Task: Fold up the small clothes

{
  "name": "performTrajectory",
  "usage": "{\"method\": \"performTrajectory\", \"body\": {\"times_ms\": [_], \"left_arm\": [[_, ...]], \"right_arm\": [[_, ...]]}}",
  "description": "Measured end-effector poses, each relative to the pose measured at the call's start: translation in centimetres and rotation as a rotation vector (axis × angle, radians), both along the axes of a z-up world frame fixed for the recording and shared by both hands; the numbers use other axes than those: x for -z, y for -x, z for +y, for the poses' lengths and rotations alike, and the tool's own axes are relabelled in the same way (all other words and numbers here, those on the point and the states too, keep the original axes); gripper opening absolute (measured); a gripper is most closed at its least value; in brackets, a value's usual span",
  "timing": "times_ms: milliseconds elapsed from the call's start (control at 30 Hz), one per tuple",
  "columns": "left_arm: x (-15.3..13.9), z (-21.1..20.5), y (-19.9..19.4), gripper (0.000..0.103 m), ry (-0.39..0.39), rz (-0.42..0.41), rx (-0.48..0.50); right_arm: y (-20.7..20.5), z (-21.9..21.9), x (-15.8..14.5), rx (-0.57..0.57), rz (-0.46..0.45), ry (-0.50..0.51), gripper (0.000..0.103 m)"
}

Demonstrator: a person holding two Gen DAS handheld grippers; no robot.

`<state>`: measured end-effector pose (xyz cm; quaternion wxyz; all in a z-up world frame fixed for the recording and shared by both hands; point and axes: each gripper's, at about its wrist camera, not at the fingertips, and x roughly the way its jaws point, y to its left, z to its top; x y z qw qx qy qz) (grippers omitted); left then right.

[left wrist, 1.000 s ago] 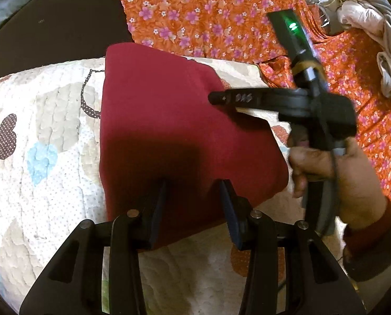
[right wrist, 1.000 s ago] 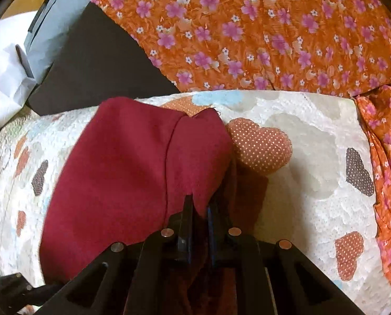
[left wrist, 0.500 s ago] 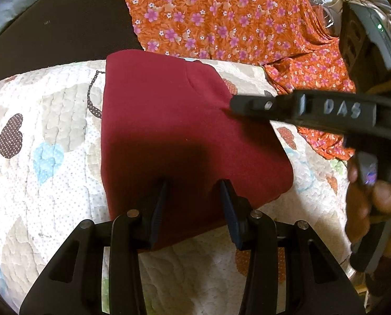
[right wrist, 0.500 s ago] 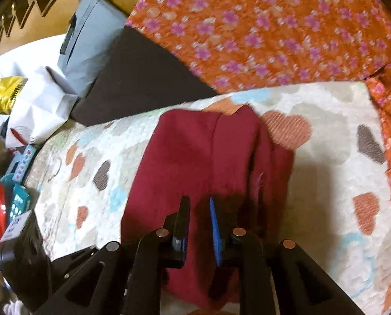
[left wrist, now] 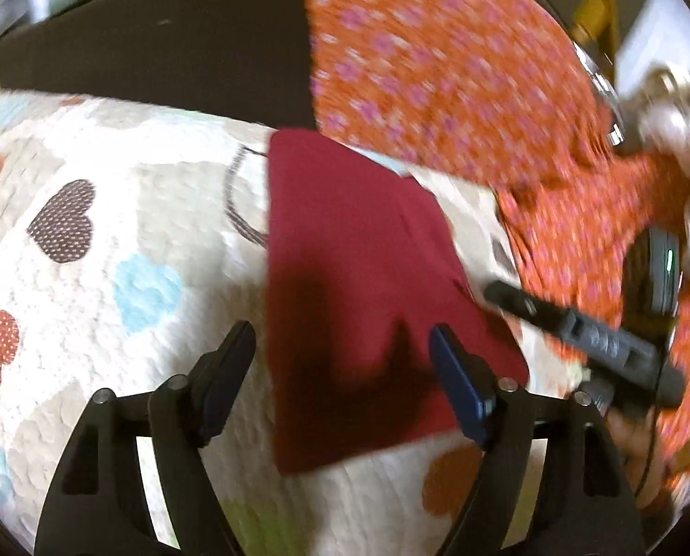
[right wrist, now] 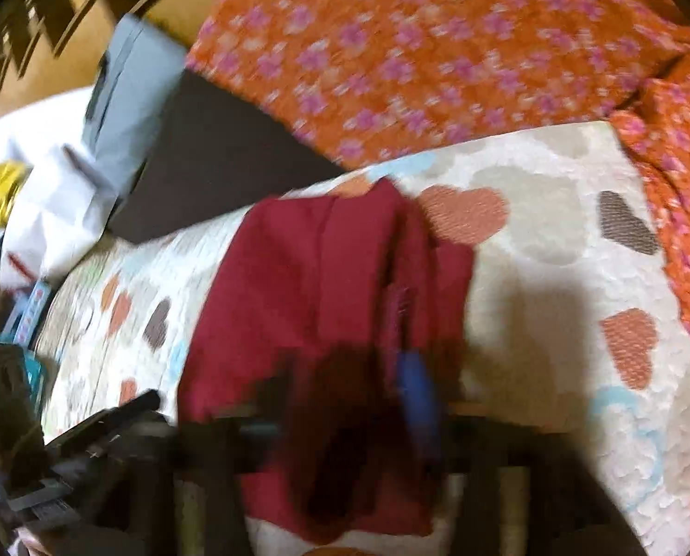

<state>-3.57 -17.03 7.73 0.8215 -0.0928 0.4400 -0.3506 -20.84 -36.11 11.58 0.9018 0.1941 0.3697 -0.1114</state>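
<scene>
Now one folded maroon garment [left wrist: 368, 287] on heart quilt [left wrist: 113, 213]; left gripper [left wrist: 342, 370] spread wide; right gripper [right wrist: 345, 398] blurred, state unclear.

The folded garment [left wrist: 358, 287] lies mid-frame on the quilt [left wrist: 113, 213]; a flowered cloth [left wrist: 437, 69] fills the upper right, a dark cushion [left wrist: 159, 46] the upper left.

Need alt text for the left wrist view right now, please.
Folded maroon garment lies flat on a heart-print quilt, with the open left gripper hovering over its near edge. The right gripper reaches in from the right.
</scene>
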Motion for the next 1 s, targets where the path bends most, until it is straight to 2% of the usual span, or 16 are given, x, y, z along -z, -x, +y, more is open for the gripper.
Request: {"method": "performTrajectory", "body": {"times_ms": [67, 200, 333, 367, 400, 433, 500, 600, 733, 833, 900, 933, 1000], "left_arm": [[0.4, -0.6, -1.2, 0.078, -0.003, 0.035, 0.020], [2.2, -3.8, -2.7, 0.078, -0.100, 0.052, 0.086], [3.8, -4.9, -3.4, 0.080, -0.063, 0.087, 0.108], [3.9, -4.6, -3.4, 0.078, -0.055, 0.086, 0.110], [3.7, -4.5, -3.2, 0.072, -0.050, 0.082, 0.113], [3.4, -4.2, -2.9, 0.064, -0.047, 0.070, 0.117], [2.1, -3.4, -2.1, 0.058, -0.049, 0.055, 0.128], [0.1, -1.2, -0.3, 0.058, -0.039, 0.040, 0.115], [-1.0, 2.6, 2.5, 0.058, -0.081, 0.050, 0.094], [0.3, 4.7, 4.2, 0.058, -0.145, 0.093, 0.074], [1.7, 5.1, 5.0, 0.058, -0.200, 0.116, 0.052], [2.1, 5.4, 5.3, 0.059, -0.210, 0.118, 0.037], [2.0, 5.9, 6.0, 0.062, -0.200, 0.108, 0.005]], "right_arm": [[-0.2, -1.5, 0.9, 0.045, 0.007, -0.040, 0.074], [-1.9, -3.8, 3.7, 0.042, 0.041, -0.191, 0.074], [-3.0, -5.1, 5.9, 0.036, 0.008, -0.327, 0.079], [-3.0, -5.1, 5.9, 0.033, -0.005, -0.331, 0.077], [-3.0, -4.9, 5.7, 0.030, -0.001, -0.329, 0.067], [-2.9, -4.5, 5.4, 0.021, 0.000, -0.320, 0.063], [-2.6, -3.4, 4.2, 0.007, 0.000, -0.277, 0.053], [-1.6, -1.6, 2.5, -0.033, -0.014, -0.267, 0.050], [0.7, 2.2, 1.4, -0.094, -0.003, -0.286, 0.050], [2.0, 4.8, 2.4, -0.116, 0.033, -0.321, 0.050], [2.1, 6.1, 3.8, -0.111, 0.098, -0.295, 0.052], [2.1, 6.4, 4.4, -0.093, 0.137, -0.264, 0.052], [2.5, 6.6, 4.5, -0.071, 0.154, -0.244, 0.056]]}}
